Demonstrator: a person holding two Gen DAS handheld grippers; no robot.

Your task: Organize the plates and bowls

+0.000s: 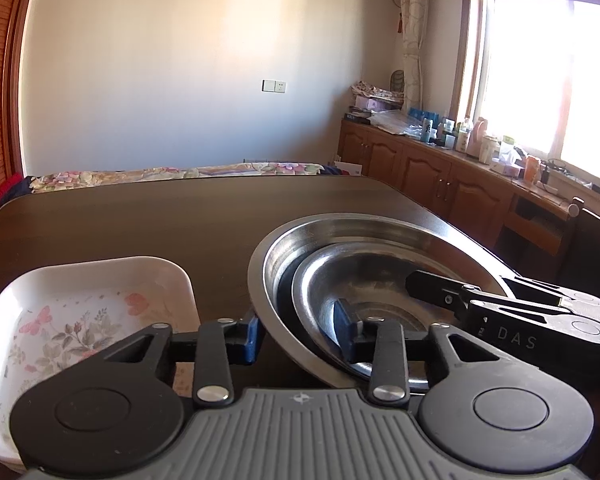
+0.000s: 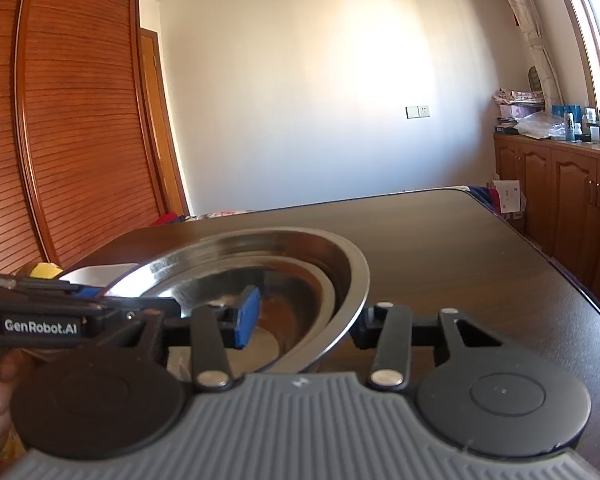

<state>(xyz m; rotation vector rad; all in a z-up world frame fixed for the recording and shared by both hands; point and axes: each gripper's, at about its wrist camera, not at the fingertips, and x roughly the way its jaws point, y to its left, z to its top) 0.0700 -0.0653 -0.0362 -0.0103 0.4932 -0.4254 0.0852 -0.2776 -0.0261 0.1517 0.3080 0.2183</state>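
A large steel bowl (image 1: 340, 228) sits on the dark table (image 1: 140, 220) with a smaller steel bowl (image 1: 364, 276) nested inside it. My left gripper (image 1: 300, 338) is open and straddles the large bowl's near-left rim, one blue pad outside and one inside. My right gripper (image 2: 306, 318) is open and straddles the same bowl (image 2: 300, 240) at its right rim; it also shows in the left wrist view (image 1: 440, 284), reaching over the bowls. A white floral square dish (image 1: 80, 312) lies to the left of the bowls.
The table's far edge (image 1: 204, 178) borders a floral bedspread (image 1: 180, 170). Wooden cabinets (image 1: 440, 176) with cluttered tops run along the right under a window. A slatted wooden wardrobe (image 2: 60, 140) stands at the left.
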